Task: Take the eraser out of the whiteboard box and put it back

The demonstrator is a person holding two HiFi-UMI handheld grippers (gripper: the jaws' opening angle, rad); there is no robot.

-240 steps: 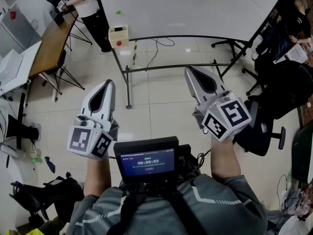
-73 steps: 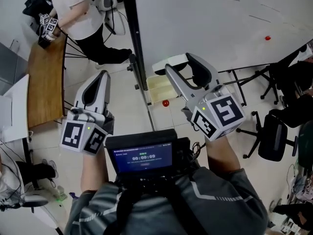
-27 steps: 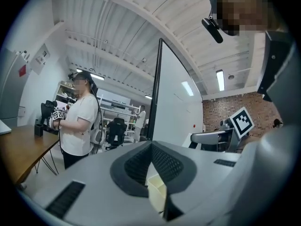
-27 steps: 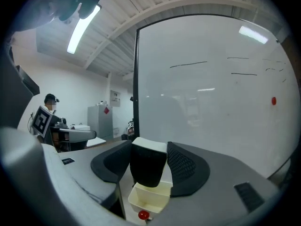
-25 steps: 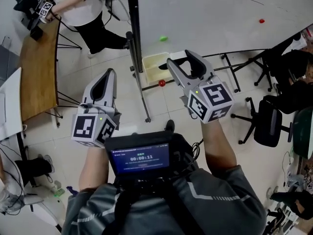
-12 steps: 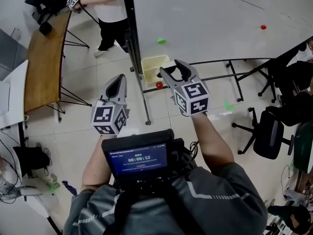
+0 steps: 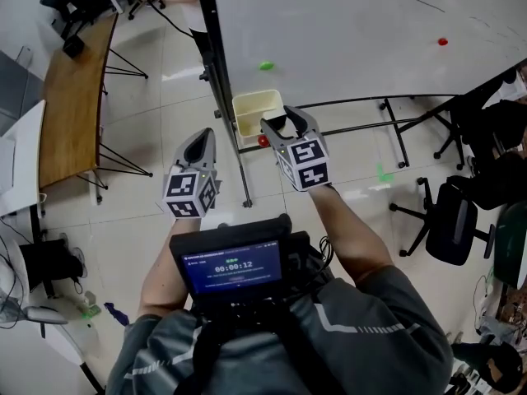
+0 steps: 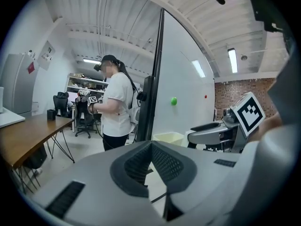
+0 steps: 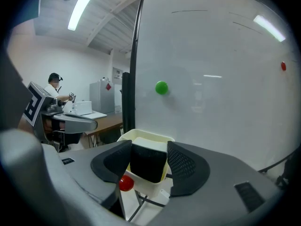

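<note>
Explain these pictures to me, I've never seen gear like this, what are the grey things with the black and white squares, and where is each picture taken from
A person holds a hand-held gripper in each hand; the patterned cubes are part of them. One picture comes from a camera on the person's head, looking down. The other two come from cameras riding on each gripper, looking along its jaws. The right gripper has its jaws closed on a black-and-white eraser, right by a cream box next to the whiteboard. The left gripper is shut and empty.
</note>
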